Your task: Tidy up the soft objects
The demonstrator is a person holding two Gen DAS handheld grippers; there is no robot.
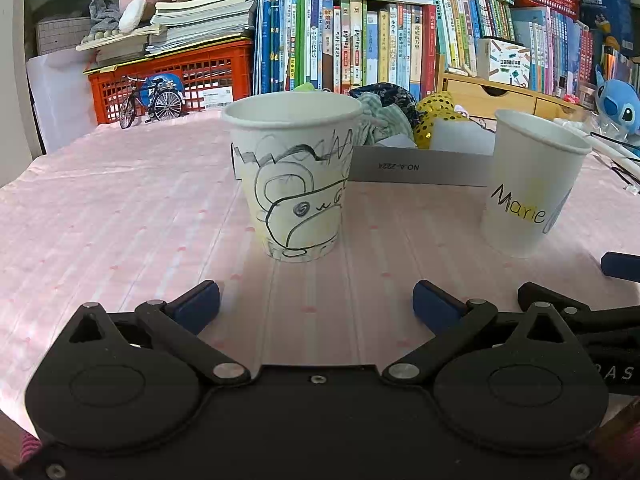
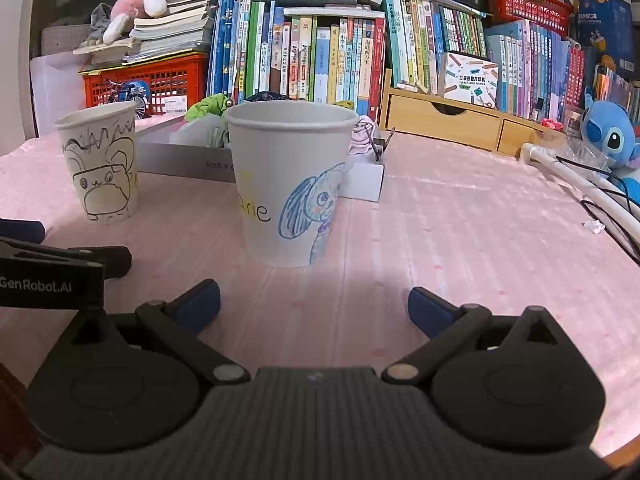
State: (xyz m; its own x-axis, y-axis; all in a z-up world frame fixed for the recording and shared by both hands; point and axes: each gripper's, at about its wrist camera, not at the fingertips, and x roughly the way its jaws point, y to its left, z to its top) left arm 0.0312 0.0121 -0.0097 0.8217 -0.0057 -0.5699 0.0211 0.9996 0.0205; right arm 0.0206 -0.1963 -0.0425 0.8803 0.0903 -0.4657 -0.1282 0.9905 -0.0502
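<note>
- Left gripper: blue padded fingers spread wide, holding nothing, facing a tapered paper cup with black marker doodles.
- Right gripper: likewise spread and empty before the "Marie" cup; only this view shows its blue crayon elephant.
- Soft objects, crumpled fabrics and something sequinned, sit heaped in a flat grey cardboard box behind both cups; the pieces are hard to tell apart.
- Pink quilted tablecloth lies under everything.

Pink-clothed table before me, in use.
On it stand a bear-drawn paper cup and a "Marie" cup, both upright; behind them a grey box of fabrics, and a model bicycle near the far edge.
</note>
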